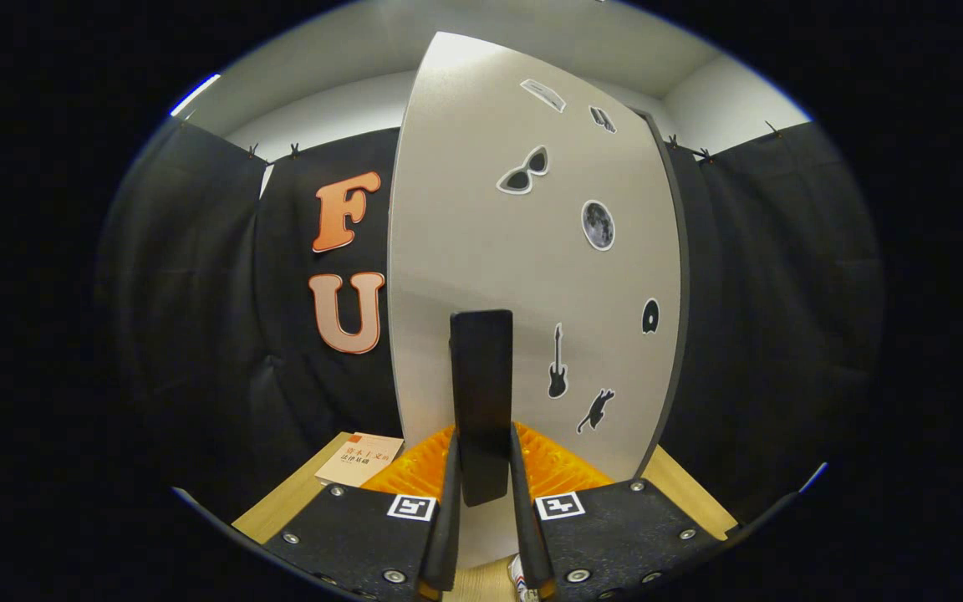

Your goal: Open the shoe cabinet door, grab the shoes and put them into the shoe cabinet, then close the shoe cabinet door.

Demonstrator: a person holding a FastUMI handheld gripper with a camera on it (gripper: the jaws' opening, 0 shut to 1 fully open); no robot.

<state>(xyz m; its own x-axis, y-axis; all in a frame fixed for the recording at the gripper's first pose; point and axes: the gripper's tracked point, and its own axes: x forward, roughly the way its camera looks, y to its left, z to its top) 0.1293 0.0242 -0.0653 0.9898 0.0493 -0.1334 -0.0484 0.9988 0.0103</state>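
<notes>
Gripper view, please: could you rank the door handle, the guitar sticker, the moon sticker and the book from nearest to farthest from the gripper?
1. Handle: between the fingers of the gripper, which look closed on it.
2. Guitar sticker: on the door, just right of the handle.
3. Moon sticker: higher up the door.

Book: on the tabletop left of the fingers; its depth is too unclear to rank.

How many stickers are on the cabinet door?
7 on the cabinet door: two near its top, sunglasses, a moon, a small oval, a guitar, a cat lowest. The black handle, gripped by the jaws, may hide more.
</notes>
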